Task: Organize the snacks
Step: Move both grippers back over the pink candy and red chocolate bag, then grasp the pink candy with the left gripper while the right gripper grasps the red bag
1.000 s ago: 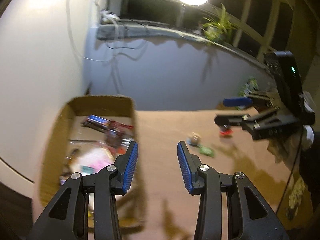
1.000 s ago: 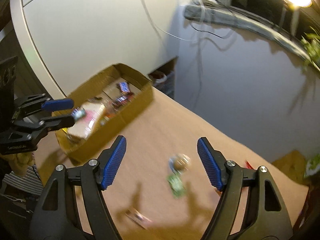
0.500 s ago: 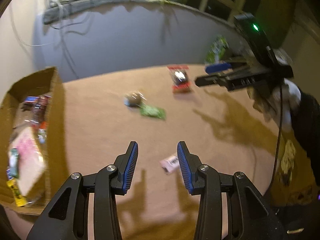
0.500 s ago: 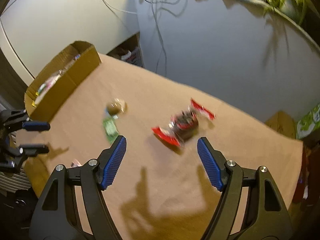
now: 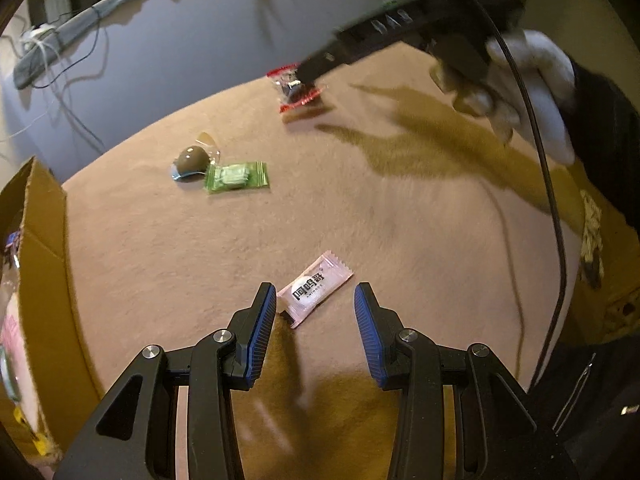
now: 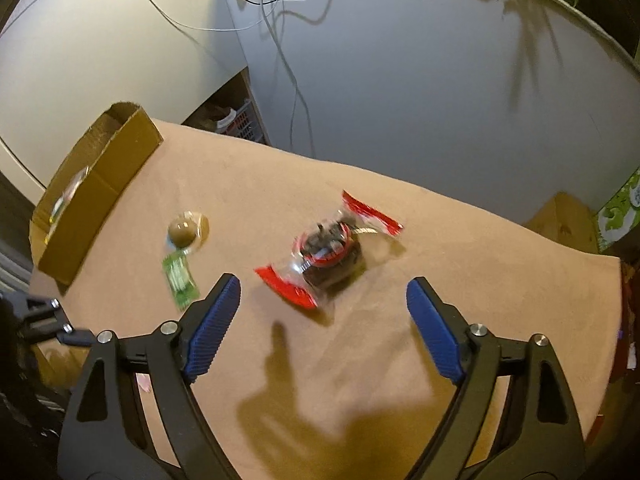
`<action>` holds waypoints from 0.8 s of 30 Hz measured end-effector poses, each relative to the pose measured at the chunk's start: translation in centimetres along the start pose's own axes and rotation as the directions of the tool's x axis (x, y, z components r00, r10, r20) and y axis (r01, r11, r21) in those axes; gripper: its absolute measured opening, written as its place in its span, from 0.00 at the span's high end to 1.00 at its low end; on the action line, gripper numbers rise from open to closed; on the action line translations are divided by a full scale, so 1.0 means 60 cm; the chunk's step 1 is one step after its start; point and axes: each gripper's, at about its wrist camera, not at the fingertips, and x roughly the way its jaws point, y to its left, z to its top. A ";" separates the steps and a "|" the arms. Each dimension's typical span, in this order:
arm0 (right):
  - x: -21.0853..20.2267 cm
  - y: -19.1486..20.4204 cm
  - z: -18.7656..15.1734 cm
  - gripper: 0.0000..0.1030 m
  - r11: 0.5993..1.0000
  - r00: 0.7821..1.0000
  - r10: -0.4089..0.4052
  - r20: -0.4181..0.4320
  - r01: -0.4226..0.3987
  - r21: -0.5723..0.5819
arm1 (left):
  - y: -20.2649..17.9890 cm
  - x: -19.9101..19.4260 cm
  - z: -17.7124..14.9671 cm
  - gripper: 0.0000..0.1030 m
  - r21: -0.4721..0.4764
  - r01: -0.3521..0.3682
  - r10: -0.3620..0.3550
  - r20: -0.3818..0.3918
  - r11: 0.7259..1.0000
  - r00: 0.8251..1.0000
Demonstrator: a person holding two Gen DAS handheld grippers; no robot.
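The left gripper (image 5: 315, 316) hangs over the tan bench (image 5: 400, 240) with its jaws spread and nothing between them. The pink sachet (image 5: 316, 289) lies flat on the bench just ahead of the jaws, its near corner beside the left blue pad. Beyond the pink sachet, toward the wall, sit a clear-wrapped brown ball (image 5: 193, 160) and a green packet (image 5: 236, 176), the two touching. Farther from the pink sachet still, near the bench's back edge, is the red-ended clear packet (image 5: 296, 92) with dark contents.

The right gripper (image 6: 324, 316) hovers above that red-ended packet (image 6: 328, 248), jaws spread wide and holding nothing, with the packet lying on the bench ahead of and between the pads. In the left wrist view the black tip of this tool overlaps the packet, though whether it touches cannot be told.

The cardboard box (image 6: 100, 184) stands at the bench's edge, well apart from the pink sachet, on the far side of the brown ball (image 6: 183, 233) and green packet (image 6: 180, 278). Wrapped snacks show inside it.
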 end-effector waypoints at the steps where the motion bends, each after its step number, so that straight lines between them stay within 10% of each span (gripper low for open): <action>1: 0.005 0.000 0.004 0.15 1.000 1.000 0.004 -0.003 -0.004 0.007 | -0.002 0.004 0.000 0.62 0.014 -0.004 0.004 -0.008 1.000 1.000; 15: 0.074 -0.012 0.039 0.15 0.995 0.998 -0.007 -0.066 0.014 0.095 | -0.014 0.029 0.012 0.62 0.143 -0.054 0.056 -0.016 0.988 0.998; 24: 0.098 0.008 0.047 0.24 0.996 0.993 -0.065 -0.097 0.071 0.057 | -0.023 0.019 -0.002 0.82 0.115 -0.022 0.021 0.007 0.993 1.000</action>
